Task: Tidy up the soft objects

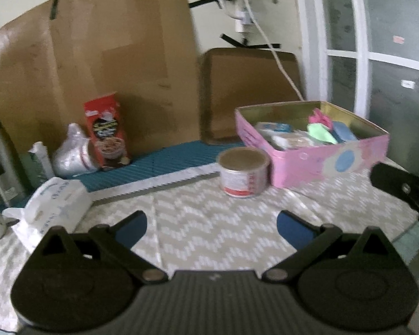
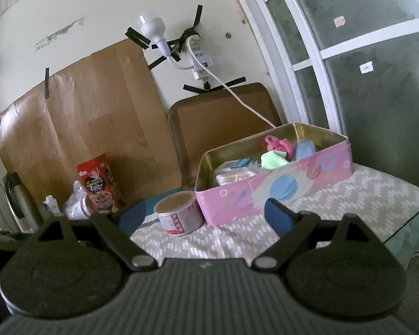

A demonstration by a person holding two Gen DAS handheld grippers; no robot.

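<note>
Left wrist view — pink tin (image 1: 329, 164) lies beyond the spread fingers (image 1: 131, 229), apart.

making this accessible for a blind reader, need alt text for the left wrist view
An open, empty left gripper hovers over a zigzag-patterned tablecloth. Ahead, a pink tin holds soft cloths and packets, with a small can beside it on its left. A red box stands farther left against cardboard.

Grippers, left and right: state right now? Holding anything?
Left gripper: open, nothing between the fingers, hovering over the zigzag tablecloth.
Right gripper: open, empty, pointed toward the can and the pink tin.
</note>
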